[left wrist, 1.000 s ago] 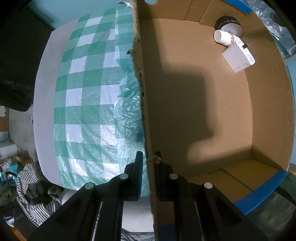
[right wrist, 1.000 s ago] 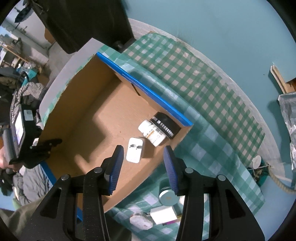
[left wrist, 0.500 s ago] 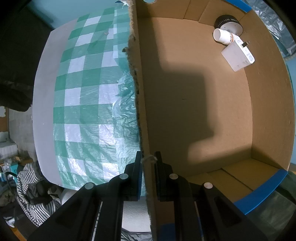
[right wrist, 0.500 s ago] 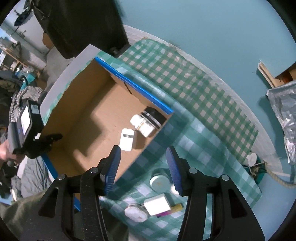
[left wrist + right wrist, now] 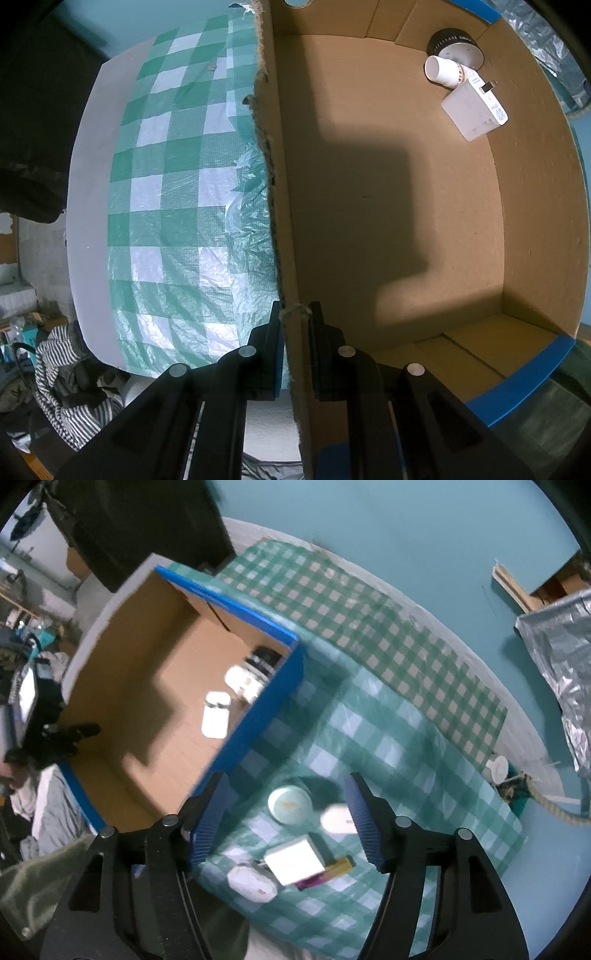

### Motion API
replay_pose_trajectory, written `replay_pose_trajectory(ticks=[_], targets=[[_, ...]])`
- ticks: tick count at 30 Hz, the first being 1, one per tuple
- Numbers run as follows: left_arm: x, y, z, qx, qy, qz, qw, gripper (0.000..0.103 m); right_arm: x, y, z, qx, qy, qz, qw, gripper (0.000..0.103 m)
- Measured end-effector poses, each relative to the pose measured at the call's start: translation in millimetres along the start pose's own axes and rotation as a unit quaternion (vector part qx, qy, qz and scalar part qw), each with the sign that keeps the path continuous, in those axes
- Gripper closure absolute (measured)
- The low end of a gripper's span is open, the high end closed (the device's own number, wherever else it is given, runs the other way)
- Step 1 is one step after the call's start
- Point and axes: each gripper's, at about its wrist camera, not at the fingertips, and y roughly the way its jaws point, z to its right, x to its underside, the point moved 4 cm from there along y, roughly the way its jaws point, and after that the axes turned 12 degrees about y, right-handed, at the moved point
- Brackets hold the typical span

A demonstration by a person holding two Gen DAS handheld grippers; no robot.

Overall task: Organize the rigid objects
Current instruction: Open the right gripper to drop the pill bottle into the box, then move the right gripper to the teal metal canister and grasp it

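Left wrist view: the left gripper [image 5: 294, 345] is clamped on the torn edge of the cardboard box [image 5: 388, 206], one finger outside the wall and one inside, pinning the box against the green checked tablecloth [image 5: 173, 206]. Far across the box floor, in the corner, lie a white adapter [image 5: 474, 110], a white pill bottle [image 5: 445, 72] on its side and a black ribbed round thing [image 5: 454, 40], bunched together and touching.

In the right wrist view the right gripper [image 5: 288, 814] hangs over the cloth just outside the box's blue-taped wall [image 5: 258, 716]; its jaws have just been opening, stand fairly wide, and hold nothing. Below them, between the blue pads, sit the things yet to be sorted: a pale round tin [image 5: 290, 805], a white oval piece [image 5: 336, 819], a white square box [image 5: 293, 860], a flat purple and yellow pack [image 5: 327, 873] tucked under it, and a white rounded item [image 5: 251, 882].

The risk lies in that crowding. The pieces lie touching or nearly so, and a descent on the tin could catch the oval piece with the outer finger and skid it away. The picture is blurred, so exact gaps are hard to judge. The tin also looks smooth-sided and may slip from a shallow pinch. Should the left grip slacken, a bump on the taped wall would shift the box.
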Motion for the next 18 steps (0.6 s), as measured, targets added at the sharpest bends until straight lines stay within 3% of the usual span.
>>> replay_pose_trajectory(ticks=[18], targets=[[0, 1, 2, 0.001, -0.001, -0.002, 1.0, 0.091, 30, 82, 18, 0.007, 0.021, -0.047, 0.999, 0.034]])
